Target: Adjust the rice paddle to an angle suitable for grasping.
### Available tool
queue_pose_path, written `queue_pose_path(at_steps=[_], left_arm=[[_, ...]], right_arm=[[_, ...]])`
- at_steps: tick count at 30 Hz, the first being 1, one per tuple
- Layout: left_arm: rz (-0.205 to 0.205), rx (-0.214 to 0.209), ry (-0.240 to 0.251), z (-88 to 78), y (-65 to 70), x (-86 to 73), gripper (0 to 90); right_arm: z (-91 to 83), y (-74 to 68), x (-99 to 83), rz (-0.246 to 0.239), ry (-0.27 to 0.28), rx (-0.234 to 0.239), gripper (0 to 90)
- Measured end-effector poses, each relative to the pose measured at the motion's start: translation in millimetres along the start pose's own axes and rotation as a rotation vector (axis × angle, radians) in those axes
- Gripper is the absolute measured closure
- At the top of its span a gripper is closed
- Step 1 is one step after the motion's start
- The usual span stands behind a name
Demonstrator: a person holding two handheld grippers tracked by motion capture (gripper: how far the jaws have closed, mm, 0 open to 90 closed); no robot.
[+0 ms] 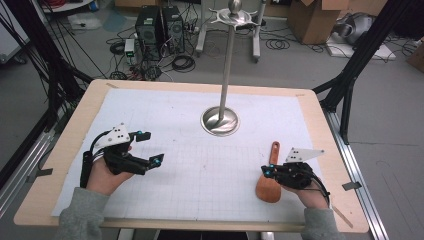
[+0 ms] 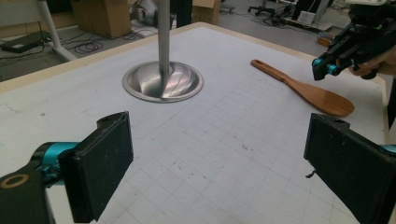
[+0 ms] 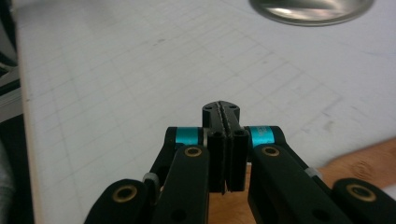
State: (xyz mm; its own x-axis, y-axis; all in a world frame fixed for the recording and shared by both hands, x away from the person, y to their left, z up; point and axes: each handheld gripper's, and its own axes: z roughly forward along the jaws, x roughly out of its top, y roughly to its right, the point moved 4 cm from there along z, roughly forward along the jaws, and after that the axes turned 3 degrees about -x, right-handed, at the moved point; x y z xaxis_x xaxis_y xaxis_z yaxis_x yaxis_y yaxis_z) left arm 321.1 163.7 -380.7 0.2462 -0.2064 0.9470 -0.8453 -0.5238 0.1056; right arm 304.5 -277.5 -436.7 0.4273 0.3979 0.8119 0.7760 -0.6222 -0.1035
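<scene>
We are hovering the right gripper [image 1: 270, 171], its 2 jaws pressed together on nothing, just over the wooden spatula [image 1: 270, 177], which is lying flat near the stand's base [image 1: 220, 121]. The left gripper [image 1: 150, 148], jaws wide apart, is waiting farther off. Approaching closed, we are risking shoving the spatula aside instead of grasping it.

Wooden spatula [image 1: 270, 177] lying flat, right side of table mat, handle pointing away
</scene>
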Motion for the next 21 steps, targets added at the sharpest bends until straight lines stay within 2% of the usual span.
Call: queue_pose_path(at_steps=[3,4,8,14,21], left_arm=[[0.001,0.0,-0.001,-1.2,0.0,-0.2,8.5],[-0.004,0.003,0.003,-2.4,0.1,-0.7,8.4],[-0.007,0.008,-0.001,-4.9,-1.1,-2.9,8.4],[-0.01,0.013,-0.01,-6.9,-1.1,-6.3,8.5],[-0.013,0.022,-0.01,-9.4,-1.6,-7.9,8.5]], right_arm=[[-1.6,6.1,-1.2,0.008,0.004,-0.023,89.5],[-3.3,13.2,-3.1,0.03,0.013,-0.037,89.5],[-6.2,28.5,-7.3,0.068,0.016,-0.088,89.5],[-5.9,42.6,-18.0,0.096,-0.046,-0.145,89.5],[-1.2,52.3,-28.4,0.123,-0.081,-0.17,89.5]])
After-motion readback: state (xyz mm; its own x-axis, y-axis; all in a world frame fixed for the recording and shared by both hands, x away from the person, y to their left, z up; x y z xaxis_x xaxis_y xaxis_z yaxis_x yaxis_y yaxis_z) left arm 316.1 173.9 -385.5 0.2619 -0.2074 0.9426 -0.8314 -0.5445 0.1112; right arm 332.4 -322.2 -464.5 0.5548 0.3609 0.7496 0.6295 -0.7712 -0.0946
